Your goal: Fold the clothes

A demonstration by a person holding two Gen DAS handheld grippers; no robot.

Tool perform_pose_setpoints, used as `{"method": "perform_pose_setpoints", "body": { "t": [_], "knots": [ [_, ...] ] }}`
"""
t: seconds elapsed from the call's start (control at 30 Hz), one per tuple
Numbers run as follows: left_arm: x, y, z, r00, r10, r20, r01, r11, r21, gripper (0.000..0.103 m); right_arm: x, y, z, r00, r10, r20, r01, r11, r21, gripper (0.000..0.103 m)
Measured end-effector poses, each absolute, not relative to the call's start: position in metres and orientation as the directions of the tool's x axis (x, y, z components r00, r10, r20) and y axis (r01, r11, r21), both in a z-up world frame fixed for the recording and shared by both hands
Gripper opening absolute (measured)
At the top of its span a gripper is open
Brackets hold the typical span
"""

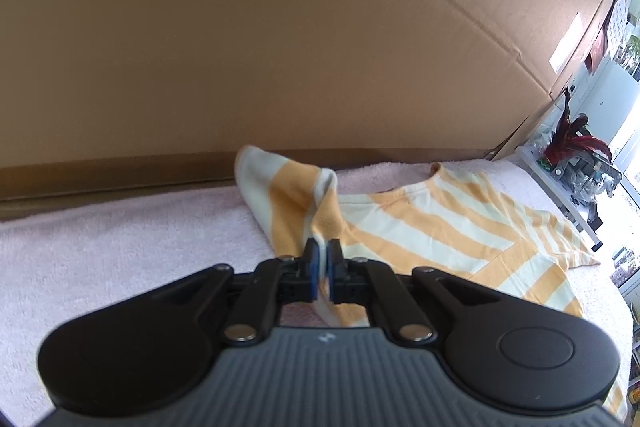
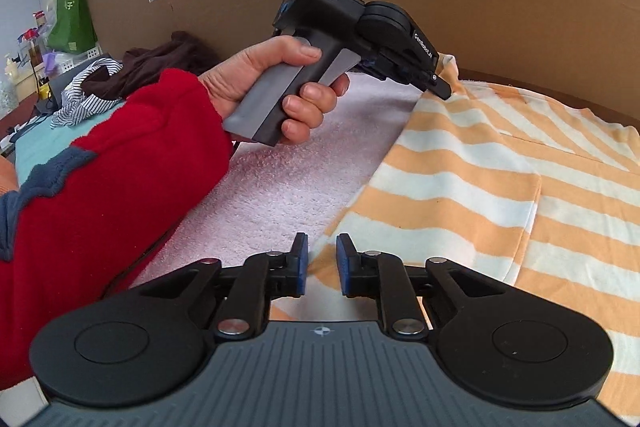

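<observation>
An orange-and-cream striped shirt [image 1: 432, 227] lies spread on a pale pink towel [image 1: 120, 235]. My left gripper [image 1: 322, 255] is shut on a fold of the shirt's sleeve, which rises in a peak in front of the fingers. In the right wrist view the same left gripper [image 2: 440, 89], held by a hand [image 2: 280, 87] in a red sleeve, pinches the shirt's far left corner. My right gripper [image 2: 322, 253] is open just above the striped shirt [image 2: 480, 179] at its near left edge, with the fabric edge lying between and below the fingers.
A tall cardboard wall [image 1: 280, 27] stands right behind the towel. A heap of dark and striped clothes [image 2: 120, 75] and a green bag [image 2: 72, 15] sit at the far left. A white shelf with clutter [image 1: 580, 163] stands beyond the towel's right end.
</observation>
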State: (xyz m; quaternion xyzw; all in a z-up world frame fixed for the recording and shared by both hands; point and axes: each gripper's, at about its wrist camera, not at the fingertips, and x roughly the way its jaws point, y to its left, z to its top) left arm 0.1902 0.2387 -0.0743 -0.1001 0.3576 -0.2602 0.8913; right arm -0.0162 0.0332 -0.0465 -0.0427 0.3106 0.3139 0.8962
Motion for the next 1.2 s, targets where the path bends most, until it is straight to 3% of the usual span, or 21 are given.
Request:
{"method": "perform_pose_setpoints", "body": {
  "t": [0.07, 0.33, 0.47, 0.53, 0.57, 0.63, 0.7, 0.8, 0.93, 1.13, 1.2],
  "knots": [
    [0.19, 0.238, -0.074, 0.61, -0.534, -0.586, 0.395, 0.845, -0.36, 0.0, -0.018, 0.029, -0.045, 0.614, 0.534, -0.581, -0.574, 0.807, 0.136, 0.003],
    [0.189, 0.239, -0.073, 0.615, -0.525, -0.588, 0.388, 0.851, -0.354, 0.0, -0.021, 0.033, -0.041, 0.587, 0.592, -0.552, -0.592, 0.779, 0.206, 0.001],
    [0.188, 0.237, -0.073, 0.615, -0.524, -0.589, 0.395, 0.852, -0.344, 0.0, -0.024, 0.033, -0.041, 0.621, 0.549, -0.559, -0.576, 0.804, 0.148, 0.003],
    [0.188, 0.236, -0.073, 0.613, -0.523, -0.593, 0.4, 0.852, -0.338, 0.001, -0.026, 0.033, -0.04, 0.638, 0.526, -0.562, -0.567, 0.815, 0.119, 0.024],
    [0.188, 0.234, -0.073, 0.615, -0.518, -0.594, 0.402, 0.855, -0.328, 0.001, -0.026, 0.033, -0.04, 0.646, 0.515, -0.563, -0.563, 0.82, 0.104, 0.046],
    [0.186, 0.231, -0.072, 0.623, -0.506, -0.596, 0.407, 0.861, -0.305, 0.001, -0.025, 0.036, -0.043, 0.638, 0.502, -0.584, -0.565, 0.82, 0.088, 0.042],
    [0.186, 0.229, -0.072, 0.628, -0.5, -0.597, 0.407, 0.864, -0.296, 0.001, -0.025, 0.038, -0.047, 0.641, 0.493, -0.588, -0.563, 0.823, 0.077, 0.021],
    [0.185, 0.227, -0.071, 0.641, -0.483, -0.597, 0.4, 0.874, -0.277, 0.002, -0.028, 0.043, -0.047, 0.669, 0.483, -0.565, -0.555, 0.83, 0.053, 0.005],
    [0.183, 0.22, -0.069, 0.655, -0.45, -0.607, 0.399, 0.888, -0.228, 0.002, -0.03, 0.043, -0.038, 0.683, 0.507, -0.526, -0.551, 0.83, 0.086, 0.004],
    [0.182, 0.217, -0.068, 0.663, -0.429, -0.614, 0.396, 0.897, -0.199, 0.005, -0.028, 0.049, -0.047, 0.65, 0.515, -0.559, -0.56, 0.822, 0.106, 0.005],
    [0.182, 0.217, -0.068, 0.668, -0.423, -0.612, 0.39, 0.9, -0.196, 0.01, -0.031, 0.045, -0.043, 0.647, 0.543, -0.535, -0.569, 0.811, 0.135, 0.013]
  ]
}}
